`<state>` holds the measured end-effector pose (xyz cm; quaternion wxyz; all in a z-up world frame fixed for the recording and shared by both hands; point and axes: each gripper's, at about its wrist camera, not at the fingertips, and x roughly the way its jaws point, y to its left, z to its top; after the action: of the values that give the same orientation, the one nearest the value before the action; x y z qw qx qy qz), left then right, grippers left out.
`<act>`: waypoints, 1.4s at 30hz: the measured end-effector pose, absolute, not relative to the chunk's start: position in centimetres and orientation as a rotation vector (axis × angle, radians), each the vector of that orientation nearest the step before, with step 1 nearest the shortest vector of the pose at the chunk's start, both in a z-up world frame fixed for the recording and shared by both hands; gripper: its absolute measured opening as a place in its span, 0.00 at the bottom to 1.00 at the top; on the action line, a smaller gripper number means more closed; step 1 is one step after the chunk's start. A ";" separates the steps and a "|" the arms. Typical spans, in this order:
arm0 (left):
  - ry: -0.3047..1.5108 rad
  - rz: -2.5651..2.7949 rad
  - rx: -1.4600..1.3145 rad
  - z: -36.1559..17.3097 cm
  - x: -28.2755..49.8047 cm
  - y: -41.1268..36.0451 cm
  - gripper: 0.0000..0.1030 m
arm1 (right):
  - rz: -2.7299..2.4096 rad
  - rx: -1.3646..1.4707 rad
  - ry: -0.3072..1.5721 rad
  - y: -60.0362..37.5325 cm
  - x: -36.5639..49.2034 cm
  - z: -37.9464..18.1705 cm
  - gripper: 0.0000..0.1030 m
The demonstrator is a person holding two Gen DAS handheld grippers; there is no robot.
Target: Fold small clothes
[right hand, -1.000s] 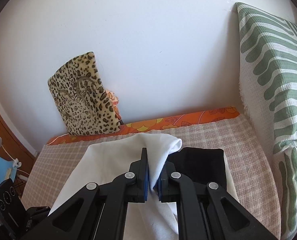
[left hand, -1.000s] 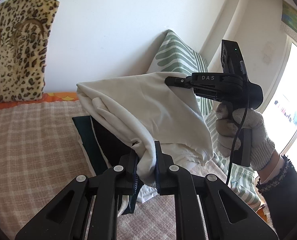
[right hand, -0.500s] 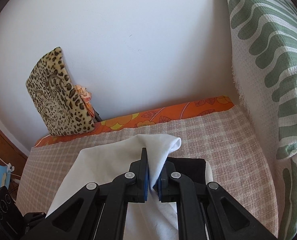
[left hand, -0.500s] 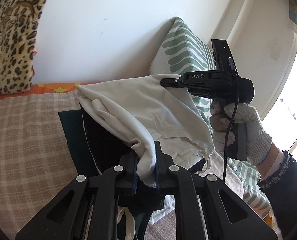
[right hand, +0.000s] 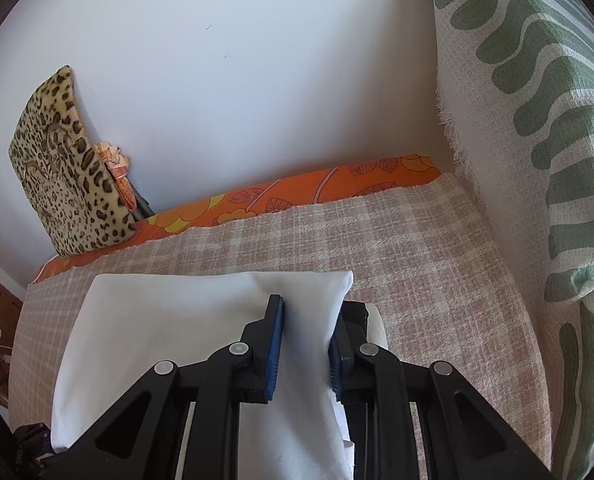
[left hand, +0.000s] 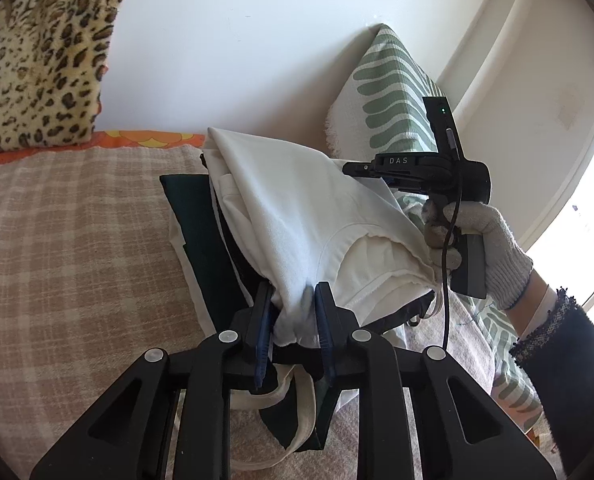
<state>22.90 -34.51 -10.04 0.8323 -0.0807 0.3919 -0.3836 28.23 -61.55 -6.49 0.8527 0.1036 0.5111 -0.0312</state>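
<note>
A white garment (left hand: 297, 208) lies folded over a stack of dark and white clothes (left hand: 201, 224) on the checked bed cover. My left gripper (left hand: 293, 304) has its jaws parted with a bunch of the white cloth loose between them. My right gripper (left hand: 351, 169) reaches in from the right at the garment's far corner. In the right wrist view the right gripper (right hand: 305, 320) stands open with the white garment (right hand: 201, 320) lying flat between its fingers.
A leopard-print cushion (right hand: 65, 160) leans on the wall at the far left. A green-striped pillow (right hand: 545, 128) stands at the right, close to the stack. The checked cover (left hand: 65, 248) stretches left; an orange sheet edge (right hand: 297, 196) runs along the wall.
Both grippers lowered the white garment onto the stack and moved it toward the wall. Both pairs of jaws have parted from their pinch on the cloth.
</note>
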 end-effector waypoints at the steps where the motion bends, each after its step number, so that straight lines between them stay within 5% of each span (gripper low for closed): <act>1: 0.829 -0.811 -0.159 -9.9 22.7 -34.5 0.21 | -0.083 0.202 1.073 -61.5 28.2 -6.3 0.23; 12: 0.780 -0.781 -0.067 -7.7 20.4 -33.4 0.21 | -0.232 0.170 1.023 -62.1 25.9 -3.3 0.33; 16: 0.760 -0.781 -0.065 -6.6 19.4 -32.7 0.40 | -0.240 0.163 1.009 -61.3 24.8 -1.9 0.38; 21: 0.742 -0.782 -0.058 -5.7 18.3 -31.7 0.42 | -0.235 0.158 0.979 -59.8 23.3 -0.2 0.51; 27: 0.728 -0.770 -0.051 -4.5 17.4 -30.3 0.63 | -0.233 0.157 0.955 -58.0 21.3 1.4 0.63; 34: 0.719 -0.732 -0.026 -3.4 16.4 -28.6 0.76 | -0.240 0.154 0.929 -55.3 18.8 2.4 0.75; 42: 0.680 -0.702 0.007 -2.3 14.7 -25.7 0.77 | -0.240 0.144 0.887 -51.7 15.0 4.3 0.87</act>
<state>14.69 -25.66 -2.26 0.8830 0.0032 0.3268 -0.3370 15.01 -51.66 4.31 0.8938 0.0693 0.4277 -0.1159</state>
